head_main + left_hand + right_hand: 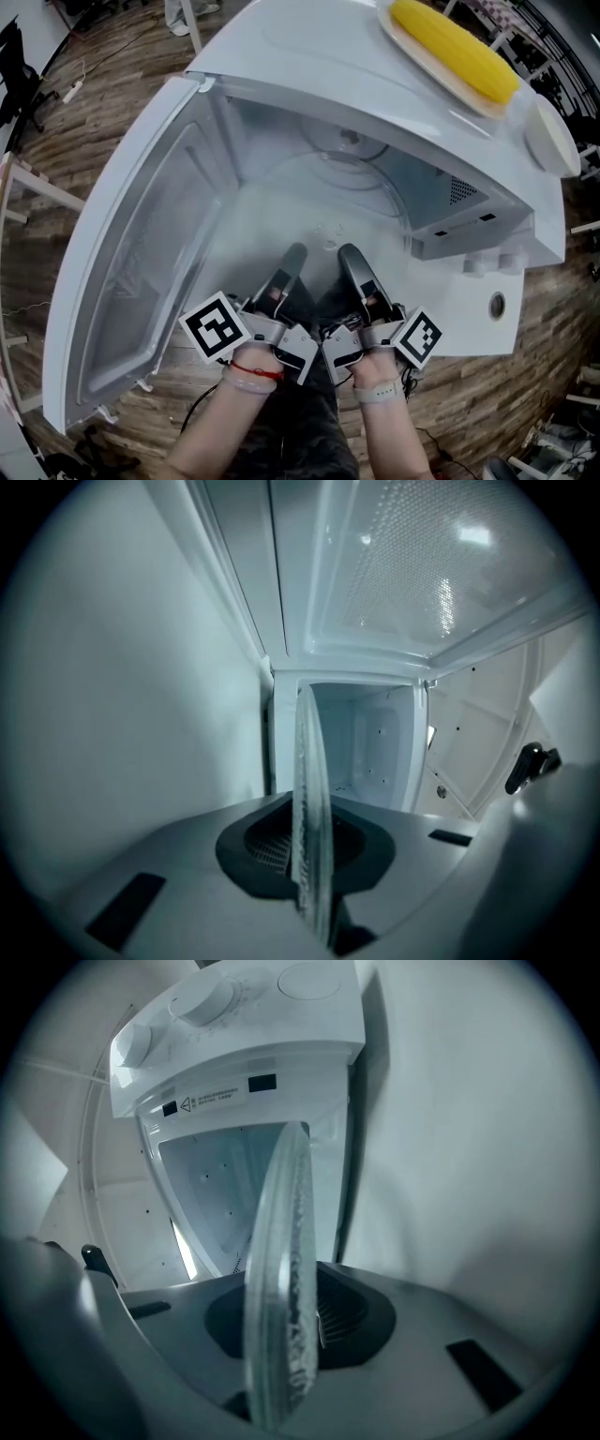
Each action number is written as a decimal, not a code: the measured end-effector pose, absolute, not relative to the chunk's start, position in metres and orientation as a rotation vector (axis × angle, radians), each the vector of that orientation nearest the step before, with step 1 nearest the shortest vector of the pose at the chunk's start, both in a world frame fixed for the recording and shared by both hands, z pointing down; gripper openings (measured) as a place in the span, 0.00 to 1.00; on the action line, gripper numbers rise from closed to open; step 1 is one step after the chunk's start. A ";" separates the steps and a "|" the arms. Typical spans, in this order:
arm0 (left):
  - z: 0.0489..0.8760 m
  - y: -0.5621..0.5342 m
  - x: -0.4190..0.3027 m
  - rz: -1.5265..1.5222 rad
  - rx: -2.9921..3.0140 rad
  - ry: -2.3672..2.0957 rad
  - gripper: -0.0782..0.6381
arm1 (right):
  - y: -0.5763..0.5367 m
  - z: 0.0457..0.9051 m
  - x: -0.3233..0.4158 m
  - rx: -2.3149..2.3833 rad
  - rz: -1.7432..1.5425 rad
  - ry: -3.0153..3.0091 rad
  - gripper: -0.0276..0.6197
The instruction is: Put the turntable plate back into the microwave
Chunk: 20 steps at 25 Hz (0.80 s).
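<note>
Turntable plate [311, 799] is being pinched at its near rim btwn fingers of L gripper [292, 259] & R gripper [352, 259], side by side for balance, extending ahead of fingertips into open microwave [375, 84].

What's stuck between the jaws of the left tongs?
The glass plate, edge-on, gripped at its rim by the left tongs; the left gripper view shows it.

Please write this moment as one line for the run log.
left gripper: shut on plate rim | right gripper: shut on plate rim | plate: reaching into microwave | door: open
</note>
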<state>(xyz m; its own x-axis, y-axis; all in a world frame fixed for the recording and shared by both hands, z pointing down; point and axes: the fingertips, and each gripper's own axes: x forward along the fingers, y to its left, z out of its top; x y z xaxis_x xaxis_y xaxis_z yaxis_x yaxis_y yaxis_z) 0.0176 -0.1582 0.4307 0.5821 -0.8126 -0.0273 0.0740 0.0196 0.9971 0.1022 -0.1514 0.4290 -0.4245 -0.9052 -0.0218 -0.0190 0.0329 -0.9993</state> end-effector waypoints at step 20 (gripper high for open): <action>0.432 -0.187 0.020 -0.819 1.345 -0.668 0.15 | -0.137 0.428 0.105 -0.945 -1.548 1.533 0.16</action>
<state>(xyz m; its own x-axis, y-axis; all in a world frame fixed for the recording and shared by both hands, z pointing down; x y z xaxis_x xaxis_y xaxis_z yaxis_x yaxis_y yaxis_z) 0.0204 -0.1873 0.4319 0.5650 -0.8240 -0.0427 0.1248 0.0342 0.9916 0.1046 -0.1373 0.4284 -0.4479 -0.8941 -0.0019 0.0107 -0.0033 -0.9999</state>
